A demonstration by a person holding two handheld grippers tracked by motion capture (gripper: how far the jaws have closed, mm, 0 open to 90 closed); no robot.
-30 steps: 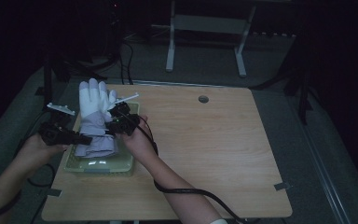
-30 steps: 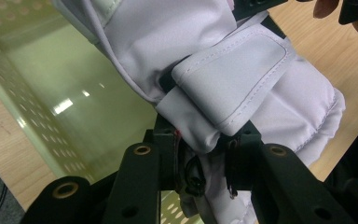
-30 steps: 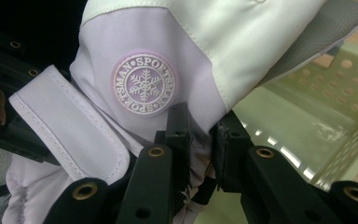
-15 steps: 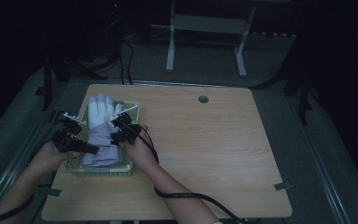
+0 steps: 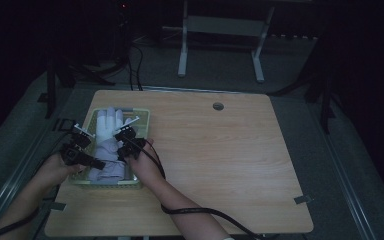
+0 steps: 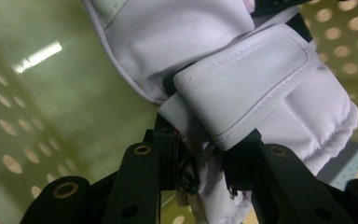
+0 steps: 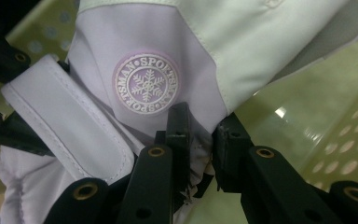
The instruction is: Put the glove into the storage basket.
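Both forearms reach low over the basket (image 5: 142, 116); left tool (image 5: 96, 162) and right tool (image 5: 121, 154) each pinch the glove (image 5: 107, 131), lowered into it since earlier.

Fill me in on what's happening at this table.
A person holds a two-jaw gripper in each hand, and both are clamped on one padded white and pale lilac ski glove. The left gripper pinches the fabric near the glove's cuff strap; the right gripper pinches it just below the round snowflake badge. The glove lies in a light green perforated plastic basket at the left of the wooden table, fingers pointing away from the person.
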